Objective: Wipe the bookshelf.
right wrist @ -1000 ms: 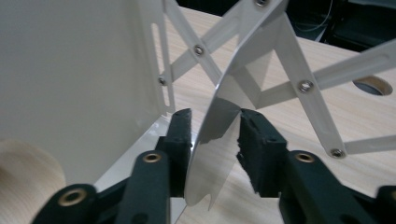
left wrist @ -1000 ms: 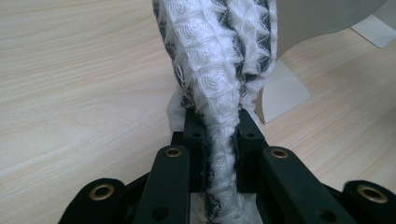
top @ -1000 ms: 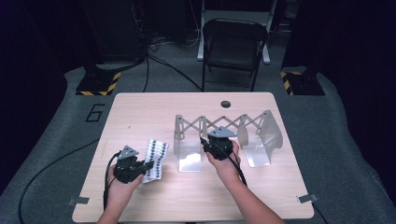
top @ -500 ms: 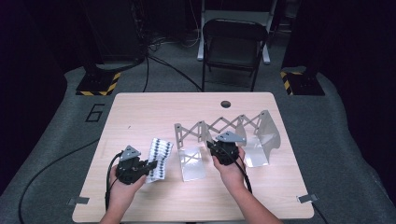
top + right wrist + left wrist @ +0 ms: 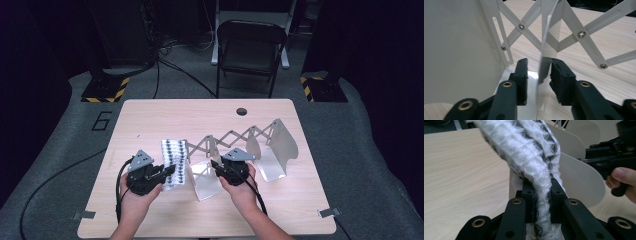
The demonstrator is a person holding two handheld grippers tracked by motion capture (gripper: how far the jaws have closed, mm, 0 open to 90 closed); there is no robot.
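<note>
Rack (image 5: 272,145) plates flank cloth (image 5: 173,156); chair (image 5: 248,47) stands beyond table (image 5: 150,120).

Left claw (image 5: 167,172) clamped tight; right claw (image 5: 216,165) parted, its jaws just been opening.

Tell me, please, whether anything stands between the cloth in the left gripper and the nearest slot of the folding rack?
Nothing visible does. The left gripper holds the cloth right beside the rack's first white divider. The right gripper, jaws just opened, straddles another divider further along.
</note>
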